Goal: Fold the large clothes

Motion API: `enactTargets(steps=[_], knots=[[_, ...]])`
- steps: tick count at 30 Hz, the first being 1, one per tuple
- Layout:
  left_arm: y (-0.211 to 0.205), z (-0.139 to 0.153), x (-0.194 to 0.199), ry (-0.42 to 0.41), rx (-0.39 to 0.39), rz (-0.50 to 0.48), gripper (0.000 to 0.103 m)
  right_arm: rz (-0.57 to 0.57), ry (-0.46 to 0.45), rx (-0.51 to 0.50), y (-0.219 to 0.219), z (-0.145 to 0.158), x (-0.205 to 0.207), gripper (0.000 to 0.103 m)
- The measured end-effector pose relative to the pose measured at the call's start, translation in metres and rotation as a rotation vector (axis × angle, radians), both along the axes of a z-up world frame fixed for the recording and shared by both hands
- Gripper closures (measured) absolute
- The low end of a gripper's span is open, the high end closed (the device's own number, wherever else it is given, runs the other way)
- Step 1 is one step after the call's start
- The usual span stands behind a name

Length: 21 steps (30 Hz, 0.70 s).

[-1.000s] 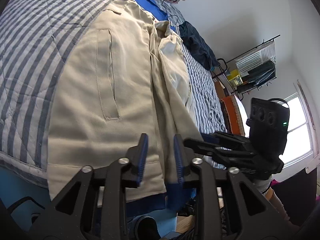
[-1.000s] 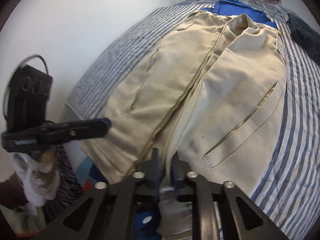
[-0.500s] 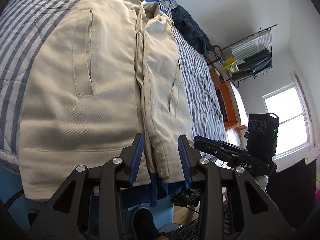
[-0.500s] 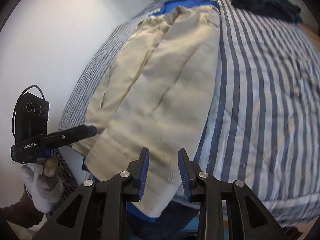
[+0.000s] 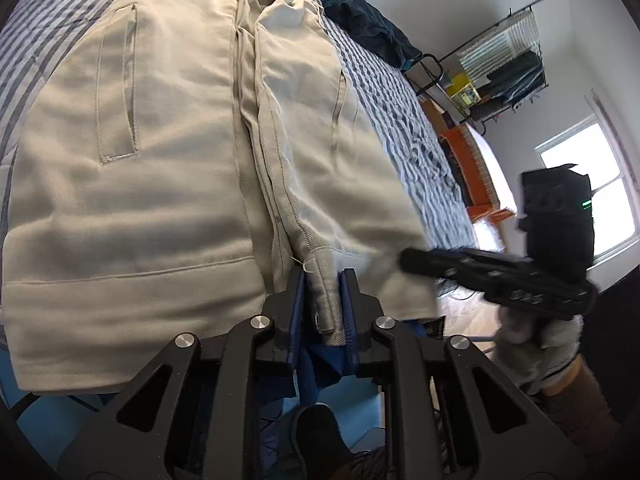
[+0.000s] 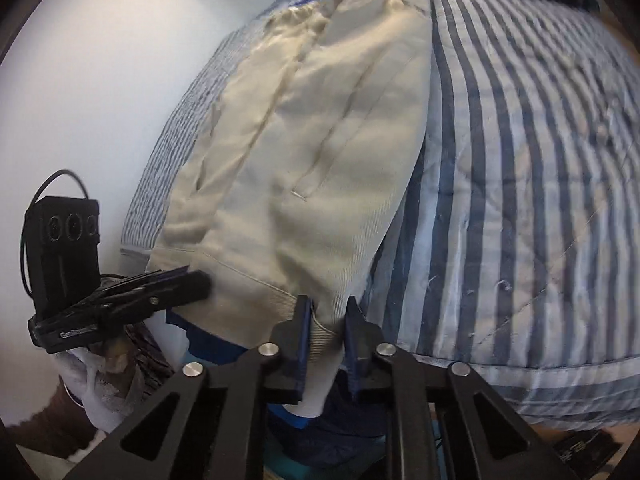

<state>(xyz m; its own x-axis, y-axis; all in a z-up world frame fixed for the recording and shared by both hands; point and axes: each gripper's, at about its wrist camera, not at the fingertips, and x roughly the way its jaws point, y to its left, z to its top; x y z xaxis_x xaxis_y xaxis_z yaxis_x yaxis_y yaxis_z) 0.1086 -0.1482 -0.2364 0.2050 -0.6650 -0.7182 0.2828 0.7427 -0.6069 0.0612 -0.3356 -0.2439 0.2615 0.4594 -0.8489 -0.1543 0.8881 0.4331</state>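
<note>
A large beige jacket [image 5: 160, 184] with a blue lining lies spread on a blue-and-white striped bed [image 6: 520, 200], hem hanging over the near edge. My left gripper [image 5: 322, 304] is shut on the jacket's hem at the middle front opening. My right gripper [image 6: 326, 328] is shut on the hem at the jacket's [image 6: 312, 140] right bottom corner. Each gripper shows in the other's view: the right one [image 5: 412, 260] beside the hem corner, the left one [image 6: 196, 280] at the hem's left.
A dark garment [image 5: 368, 32] lies at the bed's far end. A wire rack [image 5: 504, 60] with clothes, an orange object [image 5: 472, 168] and a bright window [image 5: 588, 184] are to the right. A white wall [image 6: 100, 80] runs along the bed's left side.
Both grippers, open half a second ago, have moved onto the jacket's hem and closed on it, the left at the front opening, the right at the right corner.
</note>
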Motion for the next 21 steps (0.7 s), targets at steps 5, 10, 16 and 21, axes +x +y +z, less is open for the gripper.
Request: enactTargets(steps=[5, 10, 16, 21], knots=[[-0.019, -0.015, -0.007, -0.024, 0.095, -0.061, 0.089, 0.017, -0.001, -0.096, 0.005, -0.008, -0.006, 0.093], [0.001, 0.006, -0.012, -0.039, 0.047, -0.065, 0.088, 0.048, -0.039, -0.138, 0.011, -0.001, -0.009, 0.076], [0.057, 0.044, 0.002, -0.147, 0.05, 0.013, 0.085, 0.022, -0.31, -0.192, 0.007, 0.05, -0.014, 0.069], [0.093, 0.058, 0.043, -0.243, 0.142, 0.131, 0.065, -0.021, -0.438, -0.196, 0.023, 0.063, 0.013, 0.069]])
